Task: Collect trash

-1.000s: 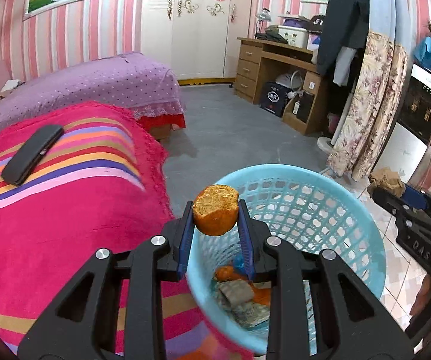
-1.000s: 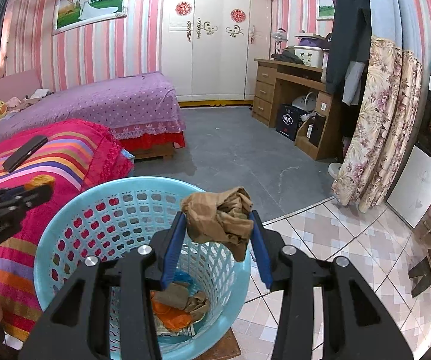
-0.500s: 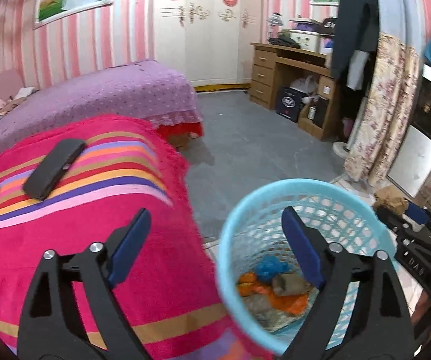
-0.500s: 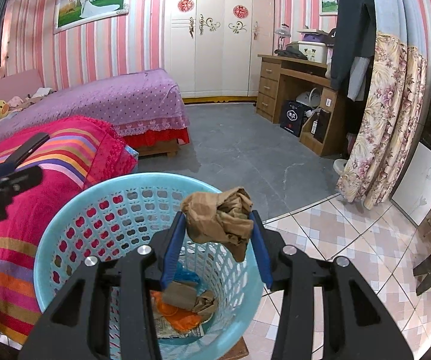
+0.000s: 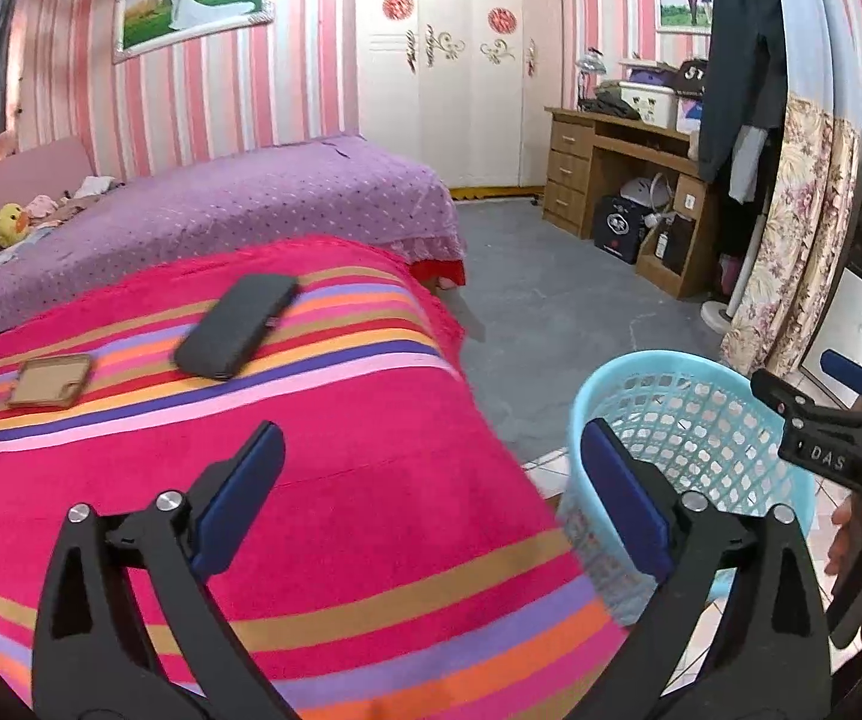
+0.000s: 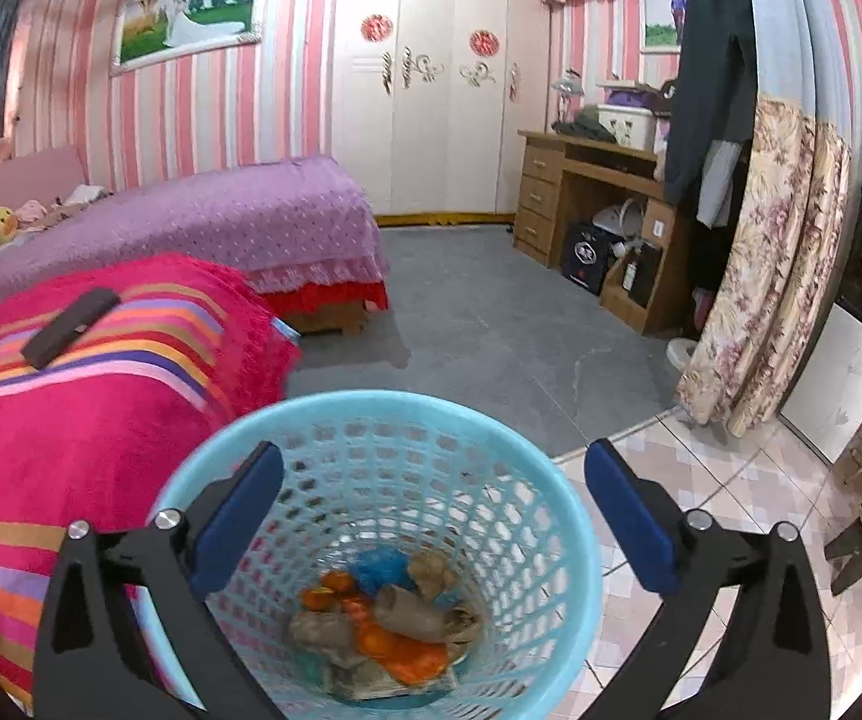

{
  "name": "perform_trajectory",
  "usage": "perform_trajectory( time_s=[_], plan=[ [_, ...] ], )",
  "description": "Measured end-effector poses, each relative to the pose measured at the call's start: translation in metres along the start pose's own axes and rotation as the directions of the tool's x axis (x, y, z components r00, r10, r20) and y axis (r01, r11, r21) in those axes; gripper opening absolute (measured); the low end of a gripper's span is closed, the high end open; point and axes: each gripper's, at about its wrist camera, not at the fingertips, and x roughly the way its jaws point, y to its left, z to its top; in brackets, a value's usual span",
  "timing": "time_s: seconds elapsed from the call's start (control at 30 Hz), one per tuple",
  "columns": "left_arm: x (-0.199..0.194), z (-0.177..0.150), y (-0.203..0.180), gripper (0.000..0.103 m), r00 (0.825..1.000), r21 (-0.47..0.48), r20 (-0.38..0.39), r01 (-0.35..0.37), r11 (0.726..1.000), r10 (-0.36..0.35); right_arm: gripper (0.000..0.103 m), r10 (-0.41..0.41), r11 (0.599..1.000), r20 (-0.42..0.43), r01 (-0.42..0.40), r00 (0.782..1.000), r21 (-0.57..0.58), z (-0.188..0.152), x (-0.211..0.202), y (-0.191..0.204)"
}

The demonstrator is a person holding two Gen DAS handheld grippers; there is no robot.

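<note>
Left gripper (image 5: 431, 480) opening, empty, over striped blanket (image 5: 371, 510); right gripper (image 6: 431, 504) opening, empty, above trash-filled basket (image 6: 383, 408)

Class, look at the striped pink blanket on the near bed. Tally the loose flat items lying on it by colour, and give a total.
Black flat rectangular case: 1
Tan flat rectangular wallet-like item: 1
Total: 2

A light-blue mesh basket (image 6: 556, 498) stands upright on the floor, just right of the bed's near corner. At its bottom lies a heap of trash (image 6: 389, 630) — orange peel, crumpled brown paper, a blue scrap.
</note>
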Motion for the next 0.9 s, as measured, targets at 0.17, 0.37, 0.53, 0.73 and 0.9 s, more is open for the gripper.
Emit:
perform_trajectory(
  time_s=[0.17,0.37,0.53,0.73,0.9],
  plan=[
    [-0.046,-0.009,0.04,0.097,0.999,-0.019,0.026,-0.041,0.999,0.041,0.098,0.061,0.998,0.031,-0.06,0.998,-0.012,-0.002,-0.033,0.037],
    [-0.094,-0.031,0.083,0.097,0.991,-0.006,0.071,-0.109,0.994,0.109,0.098,0.158,0.987,0.075,-0.159,0.985,0.009,-0.006,-0.086,0.095],
    [-0.108,-0.054,0.108,0.097,0.989,-0.019,0.073,-0.124,0.992,0.125,0.098,0.183,0.983,0.097,-0.184,0.978,-0.001,-0.028,-0.117,0.133],
    [-0.102,-0.072,0.125,0.097,0.99,-0.05,0.07,-0.119,0.992,0.122,0.098,0.173,0.983,0.109,-0.165,0.979,-0.075,-0.045,-0.13,0.169],
    [-0.1,-0.071,0.128,0.097,0.987,-0.05,0.092,-0.127,0.991,0.131,0.098,0.178,0.981,0.122,-0.167,0.976,-0.097,-0.045,-0.13,0.175]
  ],
)
